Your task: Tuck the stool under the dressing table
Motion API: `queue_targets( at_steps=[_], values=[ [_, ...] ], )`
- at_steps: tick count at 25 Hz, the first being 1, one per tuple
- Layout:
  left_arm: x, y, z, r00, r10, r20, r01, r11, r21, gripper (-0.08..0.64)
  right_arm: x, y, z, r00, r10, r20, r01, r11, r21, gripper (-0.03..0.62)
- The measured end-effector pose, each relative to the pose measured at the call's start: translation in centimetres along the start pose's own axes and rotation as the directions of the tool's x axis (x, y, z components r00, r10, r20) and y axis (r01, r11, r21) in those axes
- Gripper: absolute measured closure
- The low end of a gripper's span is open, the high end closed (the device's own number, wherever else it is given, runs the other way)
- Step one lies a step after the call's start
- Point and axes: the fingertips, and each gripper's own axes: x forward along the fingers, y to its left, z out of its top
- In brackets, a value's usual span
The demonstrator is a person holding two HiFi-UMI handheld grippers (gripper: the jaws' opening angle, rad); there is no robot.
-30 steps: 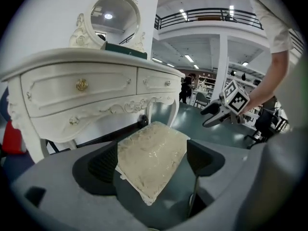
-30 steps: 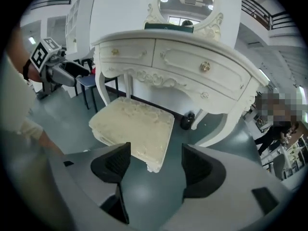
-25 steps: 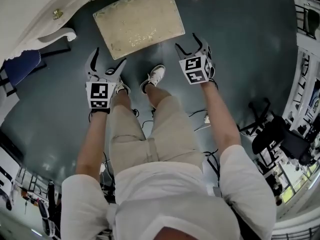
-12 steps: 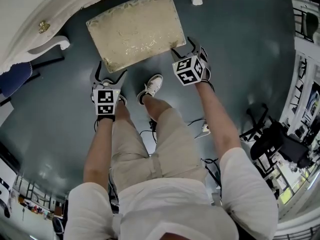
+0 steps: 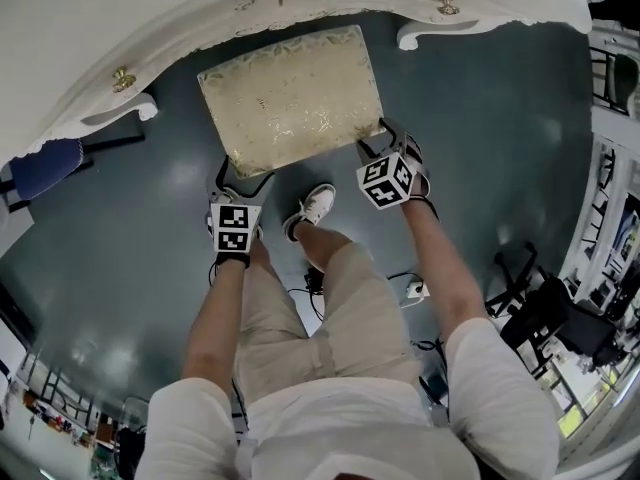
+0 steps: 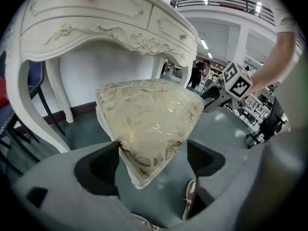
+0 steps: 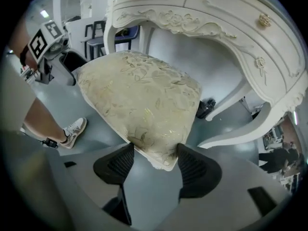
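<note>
The stool, with a cream and gold floral cushion, stands on the dark floor partly under the white dressing table. My left gripper is at the stool's near left corner. In the left gripper view that corner lies between the open jaws, against the left pad and apart from the right one. My right gripper is at the near right corner. Its jaws have just been closing, and both pads touch the cushion corner between them.
The table's curved white legs flank the stool. The person's shoe is just behind the stool's near edge. A blue chair stands at the left, black chairs at the right, and cables lie on the floor.
Both grippers have come down from behind the stool onto its two near corners. The right jaws have narrowed onto the cushion. The dressing table now fills more of the head view.
</note>
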Motion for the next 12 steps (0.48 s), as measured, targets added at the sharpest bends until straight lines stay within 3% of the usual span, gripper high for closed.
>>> queue_targets(
  at_steps=[2,8,12],
  values=[
    [0.1,0.6,0.0,1.000,0.000,-0.005,0.000,1.000,-0.013,0.133,0.1,-0.1,0.2,1.000,0.001,-0.011,-0.001,1.000,0.024,0.314],
    [0.6,0.7,-0.1,0.998,-0.029,-0.050,0.028,0.999,-0.019,0.133,0.3,-0.2,0.2,0.996,0.029,-0.081,-0.027,0.999,0.030,0.316],
    [0.9,2.0,0.5,0.998,-0.009,-0.058,0.008,1.000,-0.021,0.133,0.7,-0.5,1.2,0.997,0.013,-0.070,-0.008,0.998,0.058,0.316]
  ],
)
